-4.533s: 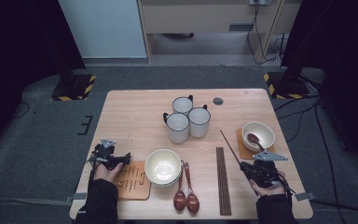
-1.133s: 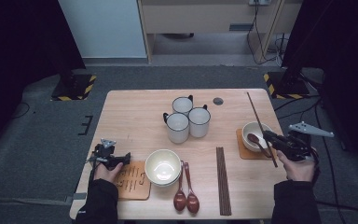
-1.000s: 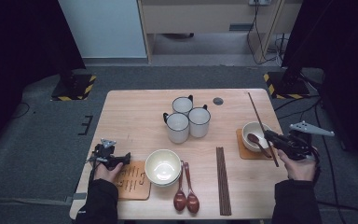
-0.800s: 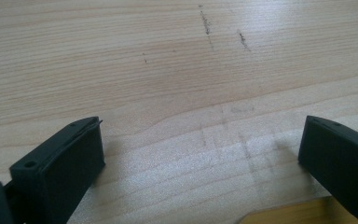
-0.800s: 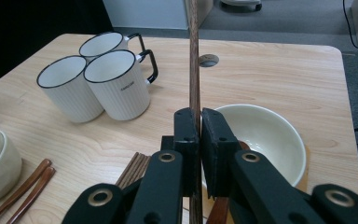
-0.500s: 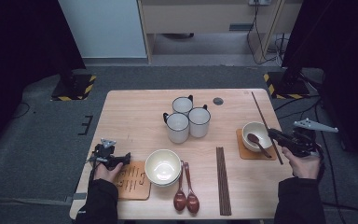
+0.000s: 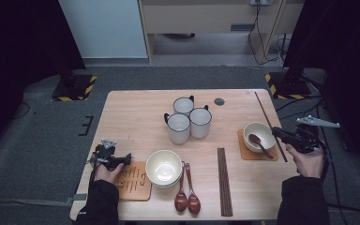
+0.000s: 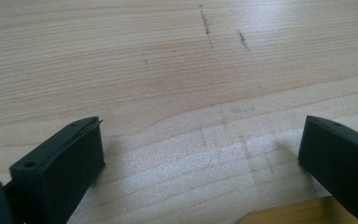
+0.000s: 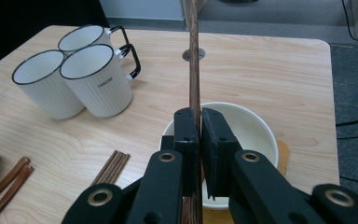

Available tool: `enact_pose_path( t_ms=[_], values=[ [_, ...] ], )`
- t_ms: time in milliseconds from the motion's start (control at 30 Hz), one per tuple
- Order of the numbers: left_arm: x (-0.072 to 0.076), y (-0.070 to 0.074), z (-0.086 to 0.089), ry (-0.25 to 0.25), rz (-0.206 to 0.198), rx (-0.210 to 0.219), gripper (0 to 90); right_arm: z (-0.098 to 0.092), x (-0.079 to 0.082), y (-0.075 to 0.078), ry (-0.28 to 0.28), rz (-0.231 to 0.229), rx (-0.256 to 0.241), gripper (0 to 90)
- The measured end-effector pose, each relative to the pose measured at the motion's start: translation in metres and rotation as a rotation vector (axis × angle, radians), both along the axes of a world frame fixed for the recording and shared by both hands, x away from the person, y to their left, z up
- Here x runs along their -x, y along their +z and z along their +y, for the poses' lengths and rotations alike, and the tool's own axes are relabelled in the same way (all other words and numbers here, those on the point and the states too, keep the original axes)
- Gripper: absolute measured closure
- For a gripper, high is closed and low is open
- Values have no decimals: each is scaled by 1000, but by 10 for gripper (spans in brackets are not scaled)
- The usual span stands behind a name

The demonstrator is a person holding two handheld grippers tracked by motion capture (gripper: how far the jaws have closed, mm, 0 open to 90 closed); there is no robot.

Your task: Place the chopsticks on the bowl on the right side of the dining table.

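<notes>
While clamping a chopstick (image 9: 194, 70), the right gripper (image 9: 200, 123) is hovering at the tabletop's right edge.
Near the front-left corner, the left gripper (image 8: 200, 154) is resting, jaws spread wide.

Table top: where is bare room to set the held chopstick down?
Bare wood lies left of the mugs and along the far edge. The near edge is crowded: stacked bowls, spoons, chopstick bundle. The right tool holds the chopstick.

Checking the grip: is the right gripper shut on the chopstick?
Shut: the right gripper has its jaws pressed against the chopstick between them.
</notes>
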State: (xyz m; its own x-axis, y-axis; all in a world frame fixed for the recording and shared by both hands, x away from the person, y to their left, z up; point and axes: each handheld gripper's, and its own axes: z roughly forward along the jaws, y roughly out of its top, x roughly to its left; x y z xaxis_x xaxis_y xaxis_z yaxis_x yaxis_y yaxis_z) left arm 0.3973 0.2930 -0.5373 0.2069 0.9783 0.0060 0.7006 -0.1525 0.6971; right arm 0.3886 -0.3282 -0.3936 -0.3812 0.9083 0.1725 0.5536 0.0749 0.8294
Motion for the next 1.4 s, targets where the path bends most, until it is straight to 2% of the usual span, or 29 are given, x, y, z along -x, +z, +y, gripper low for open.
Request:
enact_pose_path(
  t_ms=[733,1400],
  values=[
    [0,0,0,0,0,0,0,-11,-27,-12,6,50,31,851],
    [0,0,0,0,0,0,0,-3,-41,-30,29,110,119,851]
  ],
)
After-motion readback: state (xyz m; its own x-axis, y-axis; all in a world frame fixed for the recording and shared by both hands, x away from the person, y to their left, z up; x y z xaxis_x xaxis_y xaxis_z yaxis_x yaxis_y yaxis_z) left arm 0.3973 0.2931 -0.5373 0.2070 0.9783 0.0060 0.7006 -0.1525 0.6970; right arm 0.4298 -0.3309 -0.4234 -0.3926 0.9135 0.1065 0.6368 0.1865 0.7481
